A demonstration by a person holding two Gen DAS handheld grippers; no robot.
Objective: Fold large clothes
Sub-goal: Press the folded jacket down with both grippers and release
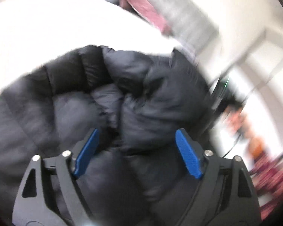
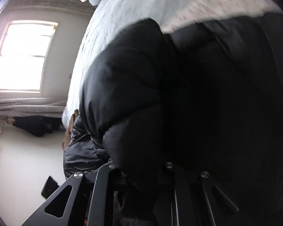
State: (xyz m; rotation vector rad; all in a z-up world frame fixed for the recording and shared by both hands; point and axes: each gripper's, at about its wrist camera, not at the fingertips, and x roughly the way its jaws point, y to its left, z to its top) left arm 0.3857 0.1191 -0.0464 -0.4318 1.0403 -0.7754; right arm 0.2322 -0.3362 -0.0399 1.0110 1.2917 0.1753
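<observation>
A black puffer jacket (image 1: 107, 103) lies bunched on a white bed (image 1: 47, 28). My left gripper (image 1: 136, 146) is open just above the jacket, its blue pads (image 1: 188, 156) spread wide with a puffy fold between them. In the right wrist view the same jacket (image 2: 132, 86) fills most of the frame and hangs over the bed's edge. My right gripper (image 2: 141, 171) is buried in the jacket; its fingertips are hidden by the fabric, so whether it holds the jacket is not visible.
A pink patterned cloth (image 1: 147, 9) and a grey one lie at the far side of the bed. A light blue sheet (image 2: 122, 18) covers the bed. A bright window (image 2: 22, 56) and pale floor (image 2: 18, 160) are to the left. The left view is blurred.
</observation>
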